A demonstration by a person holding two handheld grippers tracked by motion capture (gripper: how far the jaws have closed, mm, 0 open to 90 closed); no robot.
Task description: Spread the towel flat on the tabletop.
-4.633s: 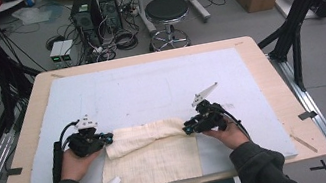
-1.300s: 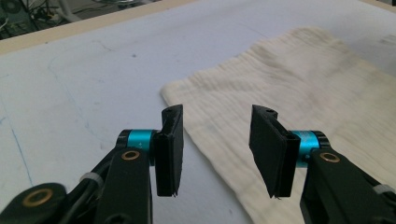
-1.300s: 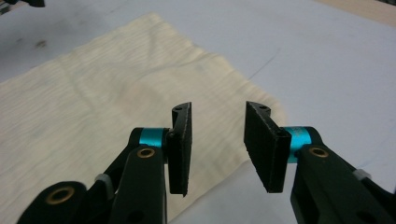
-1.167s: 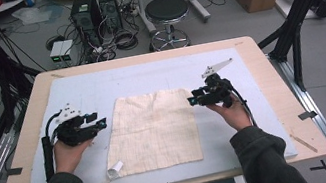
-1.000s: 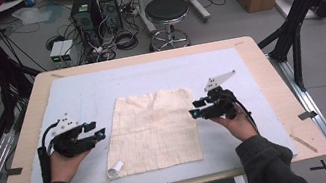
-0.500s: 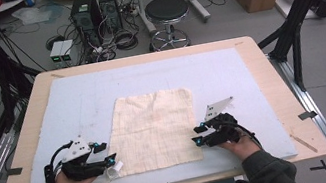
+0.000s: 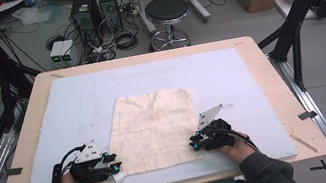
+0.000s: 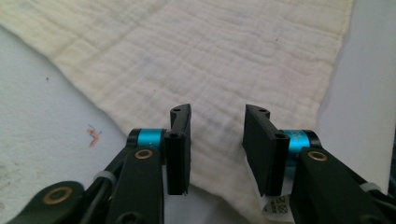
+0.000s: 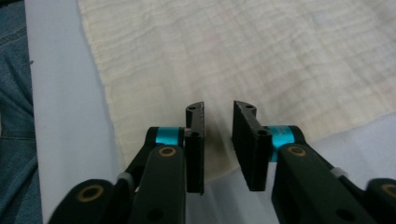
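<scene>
In the high view, a cream cloth (image 7: 154,129) lies spread flat on the pale blue mat (image 7: 229,74) covering the desk (image 7: 258,54), a little nearer the person than the middle. The left hand-held gripper (image 7: 113,167) sits at the cloth's near left corner, just beside a small white tag (image 7: 118,177) there. The right hand-held gripper (image 7: 194,143) sits at the near right corner, its tips at the cloth's edge.

In the left gripper view, the left hand-held gripper (image 8: 217,119) is released, jaws parted with a clear gap, and the cloth (image 8: 210,60) corner lies under and between them. The tag (image 8: 275,205) shows beneath the right-hand jaw.

In the right gripper view, the right hand-held gripper (image 9: 218,112) is likewise released, jaws apart over the cloth (image 9: 261,60) corner, with the mat (image 9: 65,107) alongside.
</scene>
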